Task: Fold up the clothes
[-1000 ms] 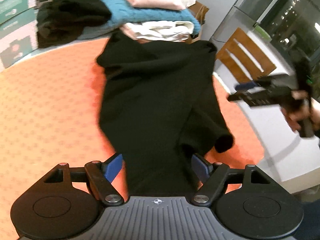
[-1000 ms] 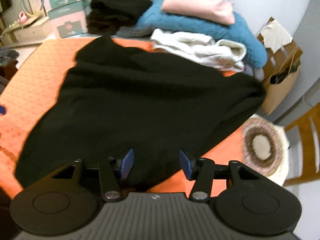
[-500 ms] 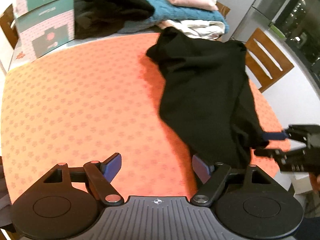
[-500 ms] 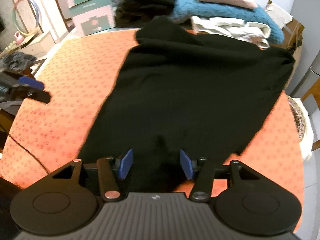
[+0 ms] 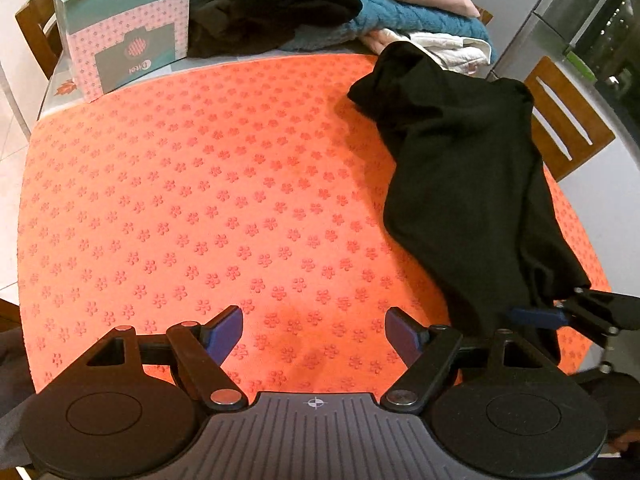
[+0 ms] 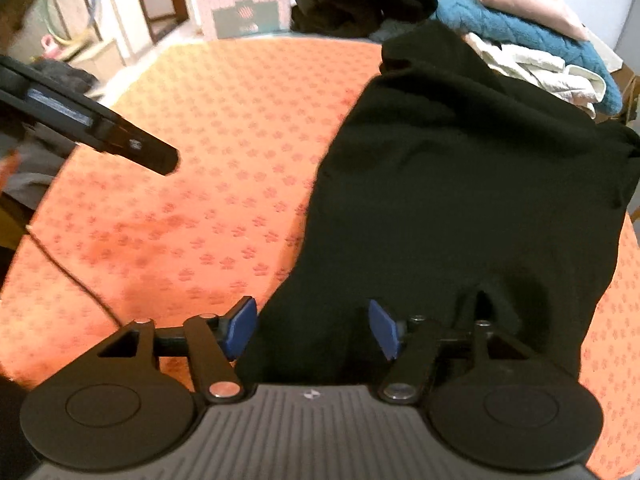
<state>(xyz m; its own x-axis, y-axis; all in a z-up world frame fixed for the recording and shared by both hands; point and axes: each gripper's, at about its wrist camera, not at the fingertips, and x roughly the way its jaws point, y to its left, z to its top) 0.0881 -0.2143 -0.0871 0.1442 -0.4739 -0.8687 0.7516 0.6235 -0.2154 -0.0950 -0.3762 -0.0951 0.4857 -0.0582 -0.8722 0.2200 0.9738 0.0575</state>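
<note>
The black garment (image 5: 472, 184) lies bunched in a long heap down the right side of the orange mat (image 5: 192, 208) on the table, its far end near the stacked clothes (image 5: 400, 12). The left claw (image 5: 314, 330) hovers over bare mat, fingers spread and empty. The right claw (image 6: 312, 328) is spread too — the garment's near edge sits between its blue pads (image 6: 240, 326), not pinched. Patterned boxes (image 5: 124, 28) stand at the far left.

Orange mat (image 5: 200, 200) bare left and centre; black garment (image 5: 472, 184) covers right; clothes pile (image 5: 400, 12), boxes (image 5: 124, 28) block far edge.
</note>
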